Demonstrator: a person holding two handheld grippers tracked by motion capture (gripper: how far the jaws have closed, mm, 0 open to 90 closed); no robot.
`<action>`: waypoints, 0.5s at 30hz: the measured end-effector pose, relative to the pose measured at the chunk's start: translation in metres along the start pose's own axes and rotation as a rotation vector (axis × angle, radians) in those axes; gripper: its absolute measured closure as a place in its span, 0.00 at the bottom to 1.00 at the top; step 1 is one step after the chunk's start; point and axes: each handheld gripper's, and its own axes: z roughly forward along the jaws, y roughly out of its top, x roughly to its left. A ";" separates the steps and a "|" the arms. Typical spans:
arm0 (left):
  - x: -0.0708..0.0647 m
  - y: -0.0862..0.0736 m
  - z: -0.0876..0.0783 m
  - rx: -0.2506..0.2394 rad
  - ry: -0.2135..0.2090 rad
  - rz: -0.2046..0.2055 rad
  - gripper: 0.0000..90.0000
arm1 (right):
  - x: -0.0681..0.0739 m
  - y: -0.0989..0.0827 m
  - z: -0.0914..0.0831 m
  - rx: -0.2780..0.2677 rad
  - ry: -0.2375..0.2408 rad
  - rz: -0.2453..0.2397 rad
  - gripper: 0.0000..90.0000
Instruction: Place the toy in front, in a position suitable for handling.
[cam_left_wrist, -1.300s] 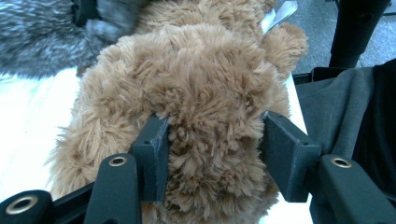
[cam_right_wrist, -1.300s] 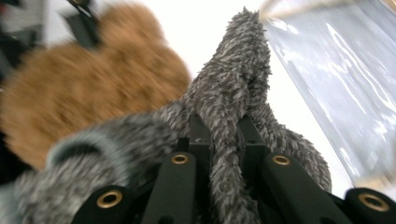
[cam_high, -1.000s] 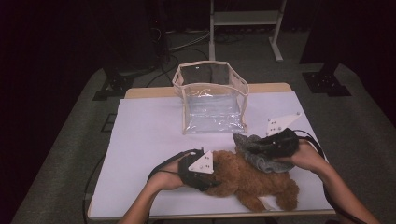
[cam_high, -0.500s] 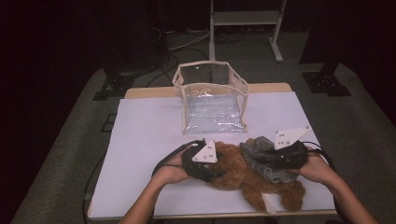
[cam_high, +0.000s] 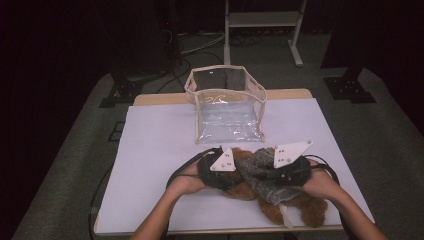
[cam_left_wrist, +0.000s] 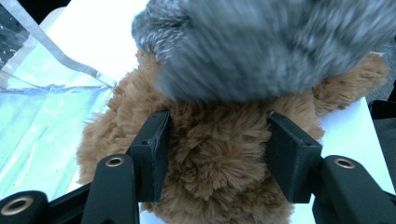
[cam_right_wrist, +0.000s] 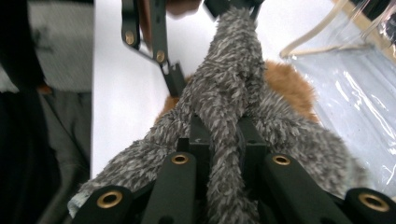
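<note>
A brown plush toy (cam_high: 300, 212) lies at the near edge of the white table (cam_high: 160, 150). My left gripper (cam_high: 234, 174) is shut on its furry head (cam_left_wrist: 215, 158), one pad sunk into the fur on each side. A grey fuzzy cloth (cam_high: 260, 172) is draped over the toy's top (cam_left_wrist: 261, 51). My right gripper (cam_high: 268, 175) is shut on a strip of that cloth (cam_right_wrist: 229, 84), which runs from its jaws (cam_right_wrist: 223, 140) toward the left gripper's jaws (cam_right_wrist: 159, 46). Brown fur (cam_right_wrist: 285, 84) shows under the cloth.
A clear plastic bag with a beige rim (cam_high: 227, 107) stands open-topped at the back middle of the table, just beyond both grippers (cam_left_wrist: 42, 116) (cam_right_wrist: 355, 93). Bare white tabletop lies to the left and right. Dark floor and stand legs surround the table.
My right gripper has carried the grey cloth leftward and nearer, over the plush toy, up to the left gripper. The left gripper has stayed on the toy's head.
</note>
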 end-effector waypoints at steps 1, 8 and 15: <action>0.000 -0.001 -0.002 0.002 -0.002 0.003 0.48 | -0.001 -0.002 0.002 0.011 -0.001 0.001 0.88; -0.003 -0.018 -0.020 0.022 -0.026 0.010 0.47 | -0.012 -0.030 -0.014 0.018 -0.039 0.061 0.89; -0.008 -0.019 0.002 0.019 -0.051 -0.017 0.51 | -0.008 -0.021 -0.017 0.039 -0.061 0.034 0.89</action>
